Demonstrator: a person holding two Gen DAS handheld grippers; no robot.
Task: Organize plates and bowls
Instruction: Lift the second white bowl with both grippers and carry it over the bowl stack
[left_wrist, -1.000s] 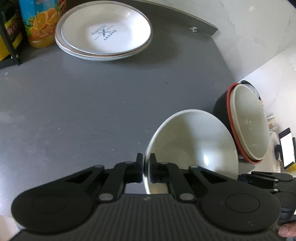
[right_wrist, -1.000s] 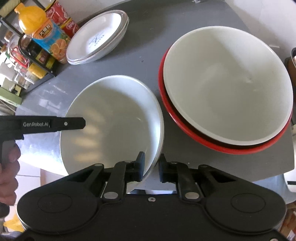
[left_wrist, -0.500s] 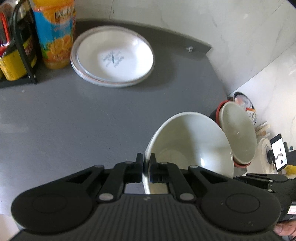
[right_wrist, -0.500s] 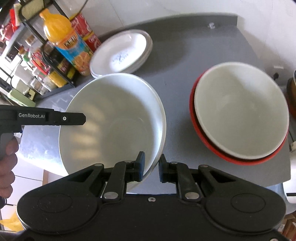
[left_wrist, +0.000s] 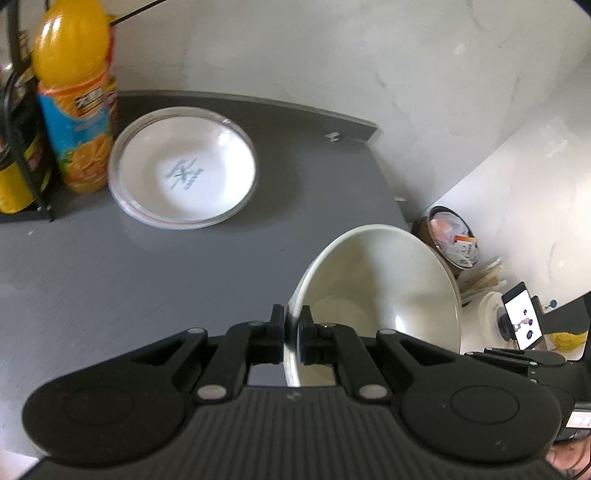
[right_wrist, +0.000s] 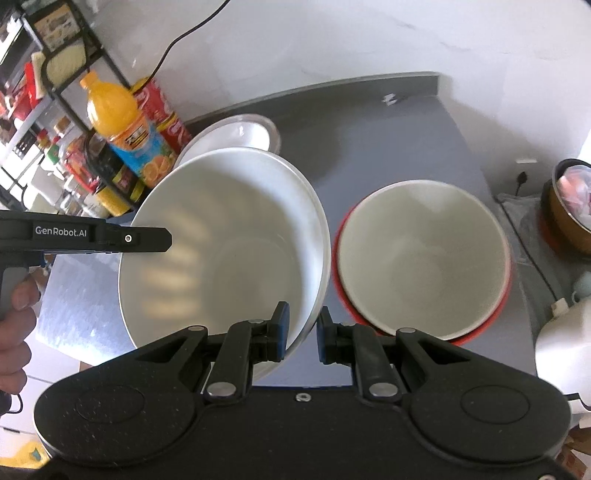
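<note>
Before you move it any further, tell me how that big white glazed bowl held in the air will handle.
The big white glazed bowl looks rigid and breakable. Its glossy rim may slip, since the left gripper pinches only a thin edge. The right gripper straddles the rim with a gap showing, so it probably adds little support.

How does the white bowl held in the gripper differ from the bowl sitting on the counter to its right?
The held bowl is lifted and tilted, gripped at its rim by the left gripper; the counter bowl rests level. The held bowl is alone; the counter bowl is nested in a red-rimmed bowl. Both are white inside and empty.
</note>
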